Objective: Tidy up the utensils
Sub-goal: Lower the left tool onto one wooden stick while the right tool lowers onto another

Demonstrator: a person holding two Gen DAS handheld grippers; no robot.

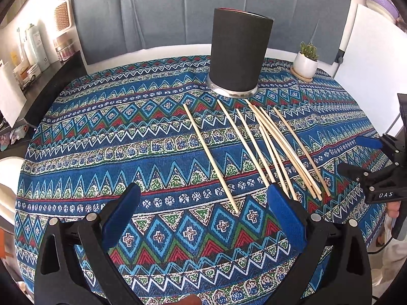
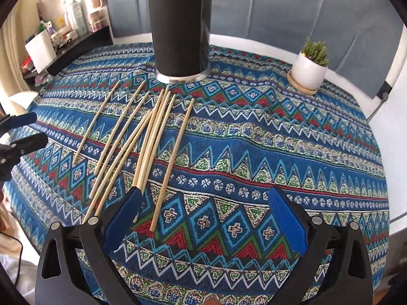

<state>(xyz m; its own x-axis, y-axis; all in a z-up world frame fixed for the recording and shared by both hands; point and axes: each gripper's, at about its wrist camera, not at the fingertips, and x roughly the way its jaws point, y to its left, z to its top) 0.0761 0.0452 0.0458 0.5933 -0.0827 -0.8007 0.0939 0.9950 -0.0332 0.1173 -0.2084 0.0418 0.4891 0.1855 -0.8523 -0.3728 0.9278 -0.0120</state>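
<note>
Eight pale wooden chopsticks (image 1: 257, 150) lie loosely fanned on the bench's blue patterned cloth (image 1: 127, 152), just in front of an upright black cylindrical holder (image 1: 239, 53). Left tongs (image 1: 203, 218) and right tongs (image 2: 203, 218) both hover wide open, empty.

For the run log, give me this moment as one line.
left gripper: open, empty | right gripper: open, empty | chopsticks: loose on tablecloth | black holder: upright

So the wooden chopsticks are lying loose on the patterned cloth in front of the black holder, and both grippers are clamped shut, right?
Not quite. The chopsticks do lie loose before the black holder, but both wrist views show the left gripper and right gripper open.
</note>
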